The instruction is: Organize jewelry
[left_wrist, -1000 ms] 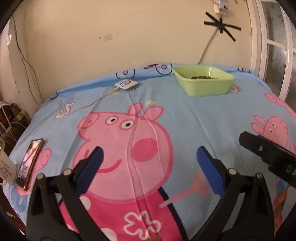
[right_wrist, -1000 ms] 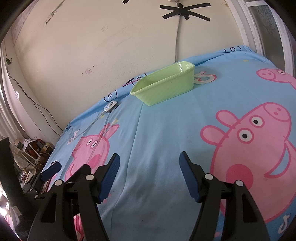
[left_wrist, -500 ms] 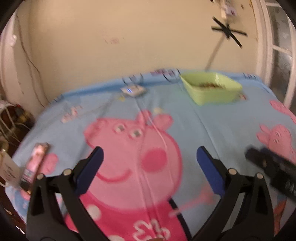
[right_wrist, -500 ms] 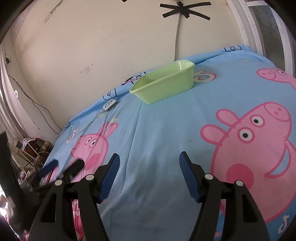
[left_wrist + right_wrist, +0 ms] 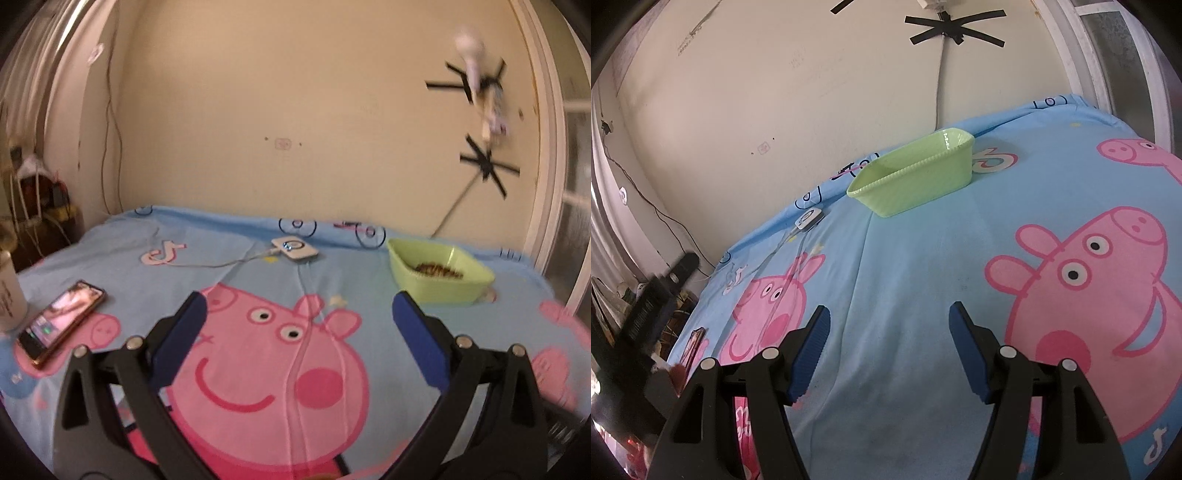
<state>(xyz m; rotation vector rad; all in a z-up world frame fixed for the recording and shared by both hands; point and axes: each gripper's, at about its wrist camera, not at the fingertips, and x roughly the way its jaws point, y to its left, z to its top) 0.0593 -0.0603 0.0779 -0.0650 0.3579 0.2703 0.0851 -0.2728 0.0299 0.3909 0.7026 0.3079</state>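
Hovering: we hold left tongs point(image 5: 299, 332) and right tongs point(image 5: 888, 345) apart, empty | risk: snagging charger cable point(image 5: 301, 354) en route to green tray point(image 5: 441, 278).

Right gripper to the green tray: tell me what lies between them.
Nothing but bare printed bedsheet lies between the right gripper and the green tray, as the right wrist view shows.
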